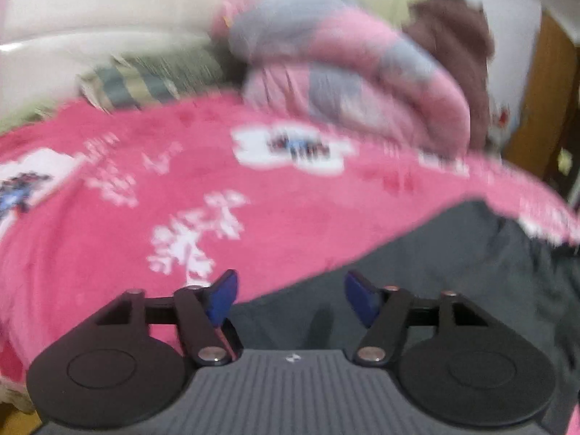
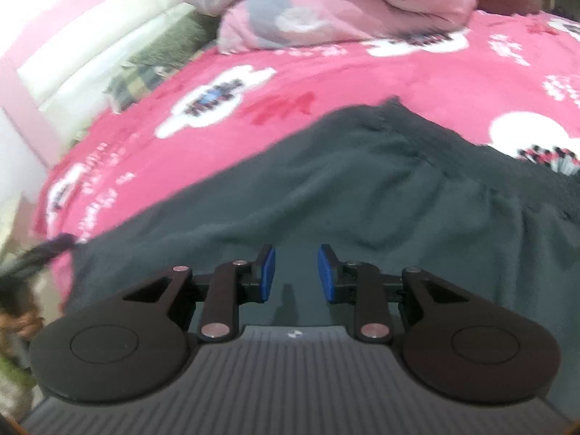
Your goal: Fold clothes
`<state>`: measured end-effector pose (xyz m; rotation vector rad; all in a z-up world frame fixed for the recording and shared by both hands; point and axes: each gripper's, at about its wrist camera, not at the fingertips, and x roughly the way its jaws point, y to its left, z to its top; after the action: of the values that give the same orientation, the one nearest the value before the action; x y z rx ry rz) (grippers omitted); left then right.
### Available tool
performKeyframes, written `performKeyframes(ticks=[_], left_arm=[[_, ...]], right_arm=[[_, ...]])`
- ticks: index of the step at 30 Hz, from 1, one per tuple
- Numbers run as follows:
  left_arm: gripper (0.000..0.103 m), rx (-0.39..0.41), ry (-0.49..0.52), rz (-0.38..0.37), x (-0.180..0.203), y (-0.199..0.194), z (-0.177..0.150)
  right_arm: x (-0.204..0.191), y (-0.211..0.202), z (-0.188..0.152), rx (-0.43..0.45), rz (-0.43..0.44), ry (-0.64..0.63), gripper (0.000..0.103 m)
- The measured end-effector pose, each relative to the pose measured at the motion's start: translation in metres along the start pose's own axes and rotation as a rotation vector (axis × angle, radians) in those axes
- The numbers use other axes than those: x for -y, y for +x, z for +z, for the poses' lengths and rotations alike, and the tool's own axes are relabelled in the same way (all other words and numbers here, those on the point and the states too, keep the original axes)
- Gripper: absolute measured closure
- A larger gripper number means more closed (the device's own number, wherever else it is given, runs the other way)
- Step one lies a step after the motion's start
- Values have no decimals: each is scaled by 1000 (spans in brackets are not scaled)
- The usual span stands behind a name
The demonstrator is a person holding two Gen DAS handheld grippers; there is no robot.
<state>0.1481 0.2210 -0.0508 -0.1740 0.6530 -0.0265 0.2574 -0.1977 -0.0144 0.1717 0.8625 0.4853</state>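
Note:
A dark grey garment [image 2: 362,188] lies spread on a bright pink patterned blanket [image 2: 181,145] on a bed. It also shows in the left wrist view [image 1: 453,272], at the lower right. My left gripper [image 1: 291,299] is open and empty, just above the garment's left edge where it meets the blanket [image 1: 145,199]. My right gripper [image 2: 295,272] is open and empty, low over the middle of the garment. Both views are blurred.
A rolled pink and grey duvet [image 2: 326,11] lies at the far side of the bed, also in the left wrist view [image 1: 344,72]. A striped pillow [image 1: 152,79] and a white padded headboard [image 1: 90,18] are at the left. A brown cloth [image 1: 453,43] is behind.

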Motion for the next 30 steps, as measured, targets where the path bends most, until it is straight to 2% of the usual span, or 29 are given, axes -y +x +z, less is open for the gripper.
performKeyframes(ticks=[2,3,8,13,16,18,21,22,23,24,26,27,28,30], left_arm=[[46,-63,36,-11,-3,14,1],[46,-66,60,-13,-3,16,-2],[45,-43,145,-41,-3,6,-15],[43,-39,192,-49,-7,14,-11],[38,-39,173,-41,-11,18,-5],[28,-31,146,-23,-14,19,-2],[28,-41,138,-26,-18,25,-3],[30,-37,156,-20,-16,25,-4],[47,-30,183,-9,-12,24,-6],[69,-22,212,5,-8,22,-8],[96,-7,262,33,2,16,-9],[98,0,283,45,7,12,-10],[99,9,291,45,11,8,-10],[99,36,273,13,16,-4,-9]], right_arm=[[-5,-1,4,8,25,5,78],[-9,-1,5,5,18,-4,78],[-24,-3,5,3,45,-1,78],[-39,5,6,-28,65,-42,78],[-45,11,10,-33,71,-59,77],[-46,14,14,-29,84,-41,77],[-48,21,16,-39,97,-20,77],[-49,24,16,-43,101,-14,77],[-49,27,18,-45,104,1,77],[-48,31,20,-47,108,17,76],[-46,39,26,-52,104,53,69],[-44,43,29,-55,96,73,66],[-43,48,33,-57,88,93,59],[-35,62,43,-70,73,150,53]])
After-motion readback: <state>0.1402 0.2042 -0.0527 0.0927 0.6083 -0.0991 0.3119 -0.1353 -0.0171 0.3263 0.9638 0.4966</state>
